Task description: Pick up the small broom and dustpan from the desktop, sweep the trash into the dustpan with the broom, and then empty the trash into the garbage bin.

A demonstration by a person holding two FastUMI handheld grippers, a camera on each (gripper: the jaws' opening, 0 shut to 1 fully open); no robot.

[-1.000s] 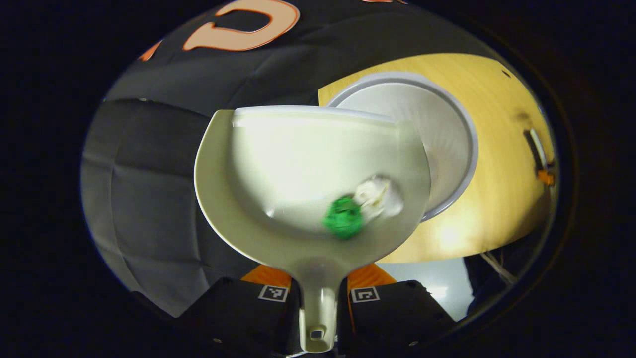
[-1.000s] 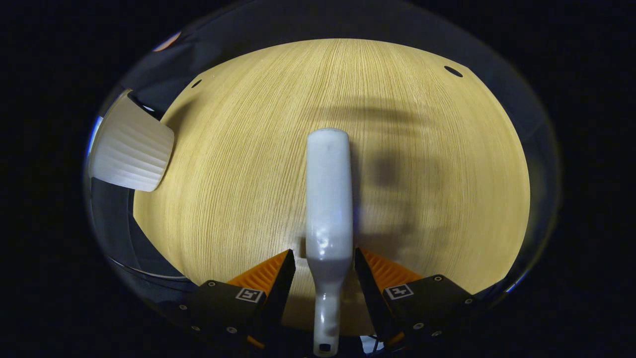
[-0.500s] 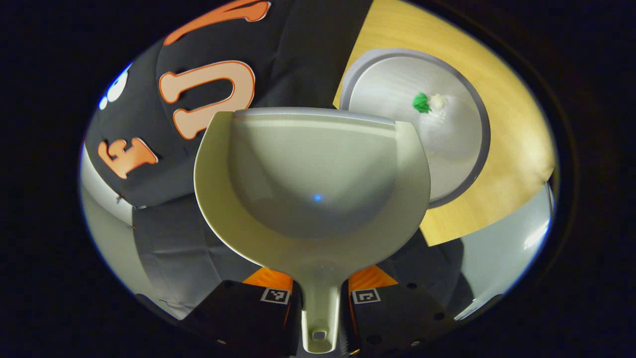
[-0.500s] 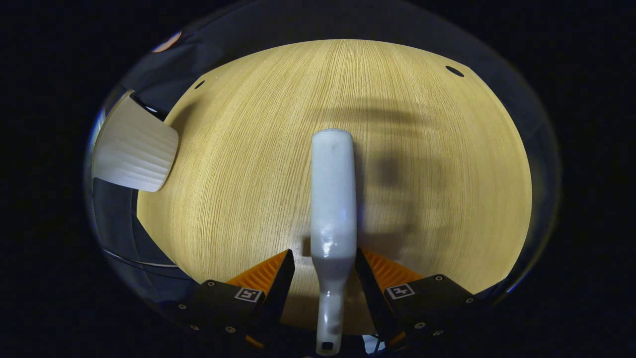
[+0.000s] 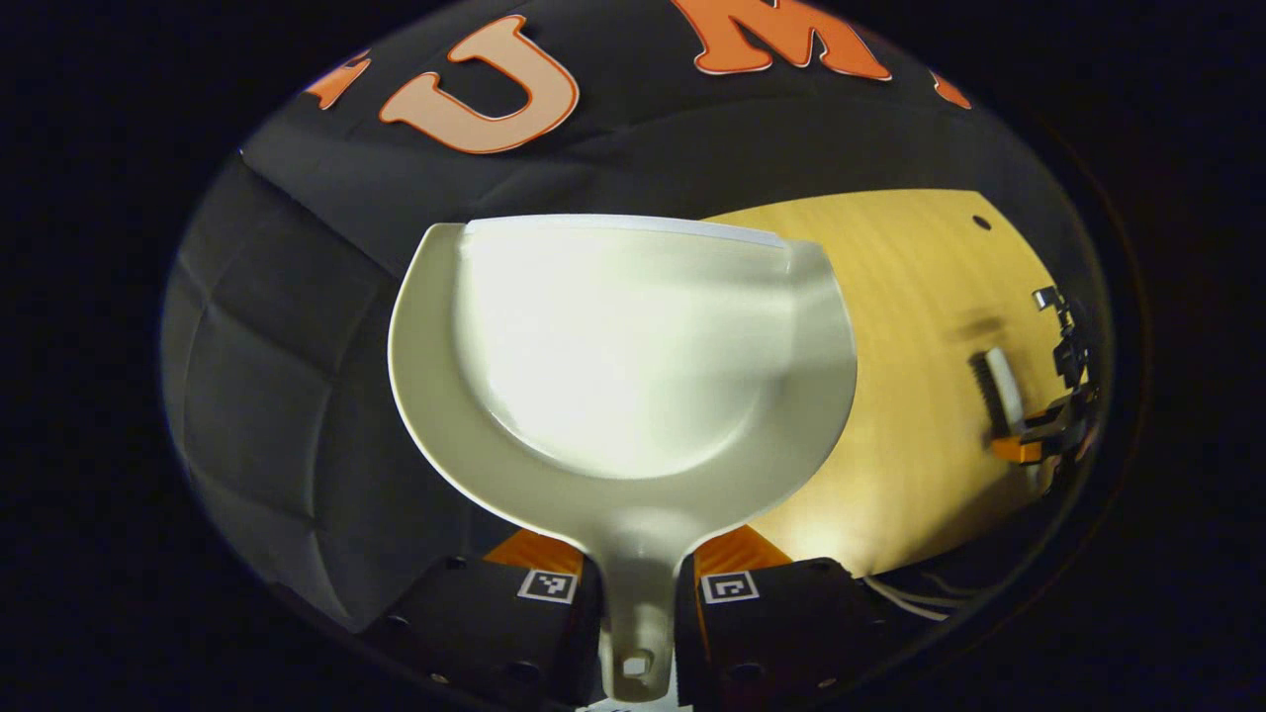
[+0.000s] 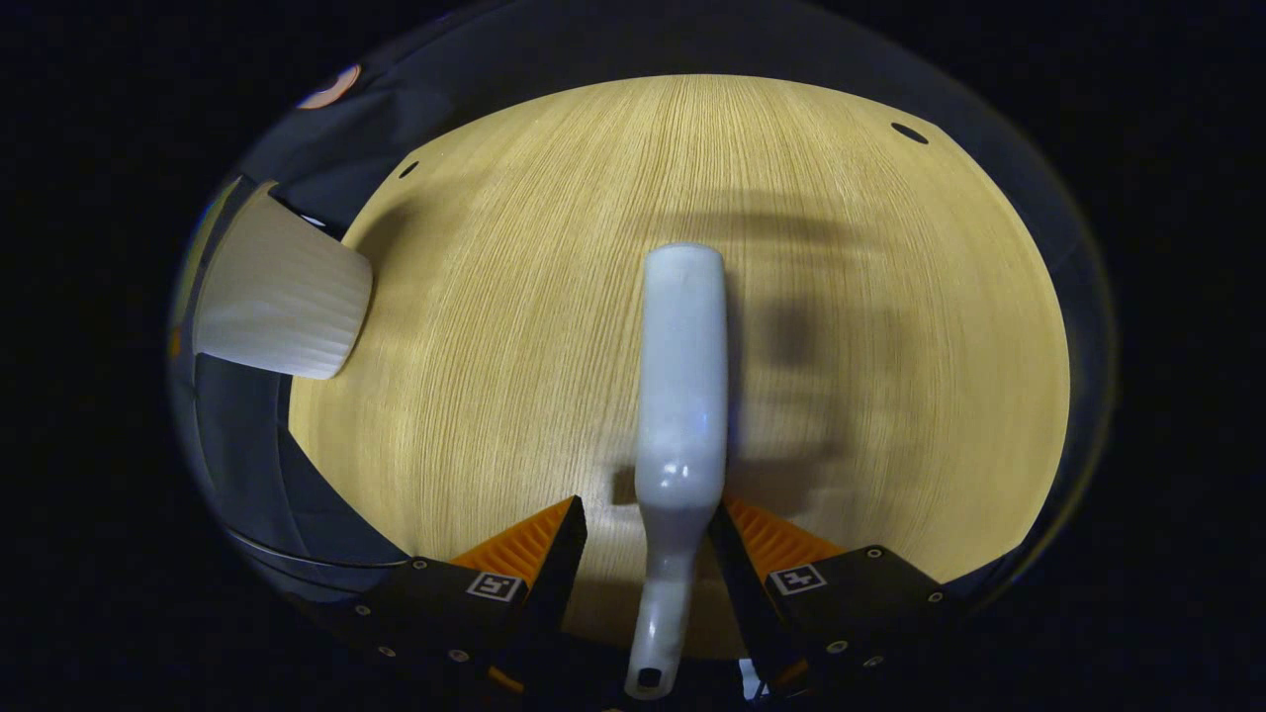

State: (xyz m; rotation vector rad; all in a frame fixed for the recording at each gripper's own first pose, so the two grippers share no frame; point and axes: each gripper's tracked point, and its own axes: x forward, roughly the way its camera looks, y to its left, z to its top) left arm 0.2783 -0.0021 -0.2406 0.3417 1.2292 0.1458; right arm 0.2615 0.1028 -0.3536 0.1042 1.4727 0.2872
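Left tongs [image 5: 638, 593] grip the empty dustpan [image 5: 623, 356]; right tongs [image 6: 643, 554] loosely flank the broom [image 6: 680, 396], unclear whether gripping. Lower both gently onto the counter [image 6: 514, 297], beside the bin [image 6: 282, 302].

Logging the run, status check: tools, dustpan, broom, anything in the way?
Left tool shut on dustpan handle, pan empty. Right tool open astride broom, over desktop. Bin at desk edge.

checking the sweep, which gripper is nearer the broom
Right. The broom handle sits between the right gripper's jaws; the left gripper, holding the dustpan, is across the desktop.
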